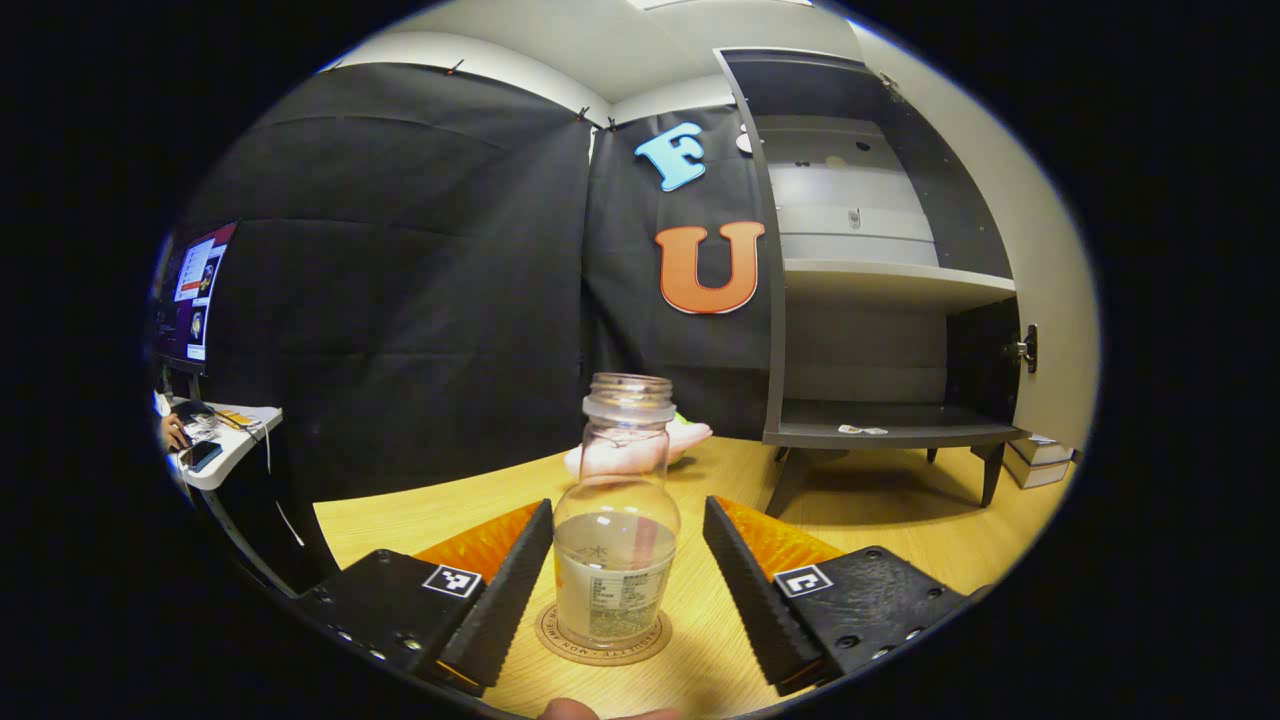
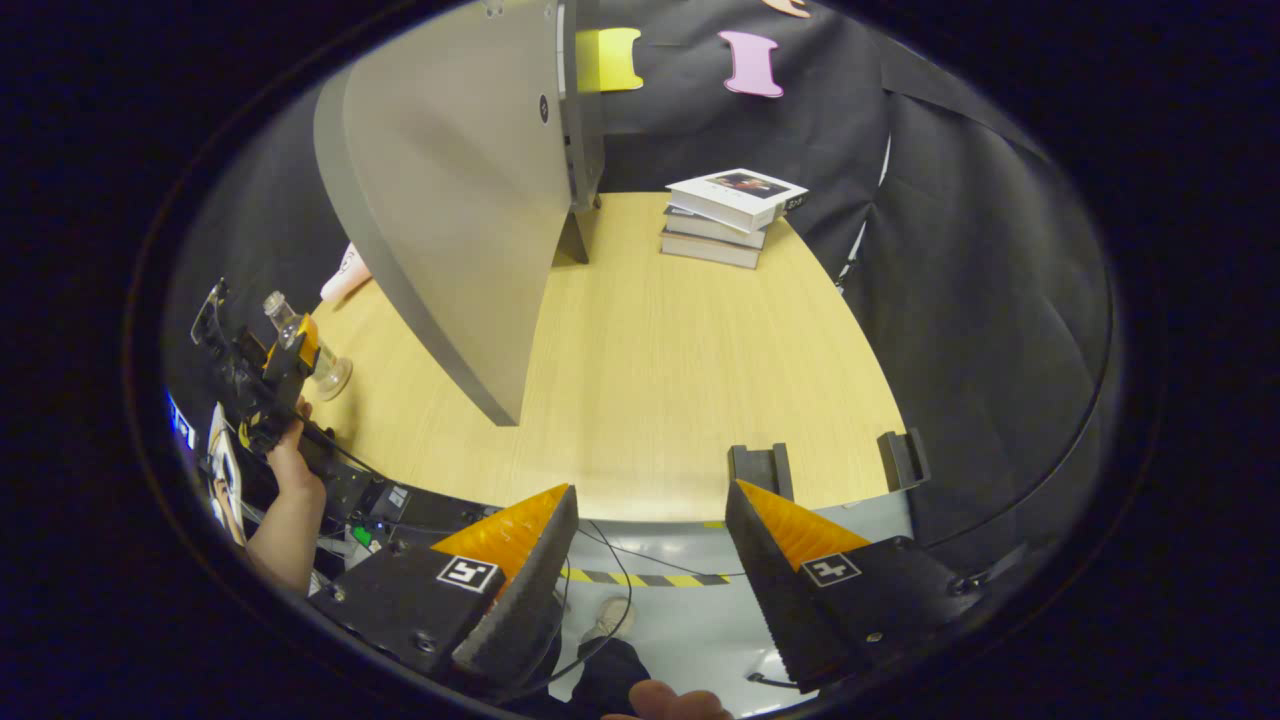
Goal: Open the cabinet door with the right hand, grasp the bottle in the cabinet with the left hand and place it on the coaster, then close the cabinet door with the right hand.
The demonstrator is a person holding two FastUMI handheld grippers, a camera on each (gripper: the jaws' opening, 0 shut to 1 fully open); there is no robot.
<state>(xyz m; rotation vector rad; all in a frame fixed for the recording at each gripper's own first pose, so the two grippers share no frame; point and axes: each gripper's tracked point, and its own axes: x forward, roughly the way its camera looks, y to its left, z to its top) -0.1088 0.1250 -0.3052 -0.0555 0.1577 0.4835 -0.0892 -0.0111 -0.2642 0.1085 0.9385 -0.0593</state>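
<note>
A clear uncapped bottle (image 1: 615, 560), partly filled, stands upright on a round coaster (image 1: 560, 642) on the wooden table (image 1: 900, 520). My left gripper (image 1: 628, 508) is open around it, a finger on each side with small gaps to the glass. Behind it to the right the grey cabinet (image 1: 880, 280) stands with its door (image 1: 1045, 280) swung wide. In the right gripper view the same door (image 2: 460, 200) hangs open over the table, well ahead and to the left of my right gripper (image 2: 652, 492). That gripper is open and holds nothing, out past the table's near edge. Far left there, a hand holds the left gripper (image 2: 262, 372) at the bottle (image 2: 322, 372).
A stack of books (image 2: 730, 215) lies at the table's far side beside the cabinet. A pink object (image 1: 690, 435) rests behind the bottle. A monitor (image 1: 190, 290) and a small white side table (image 1: 225, 450) stand off to the left. Cables and striped floor tape (image 2: 650, 578) lie below the right gripper.
</note>
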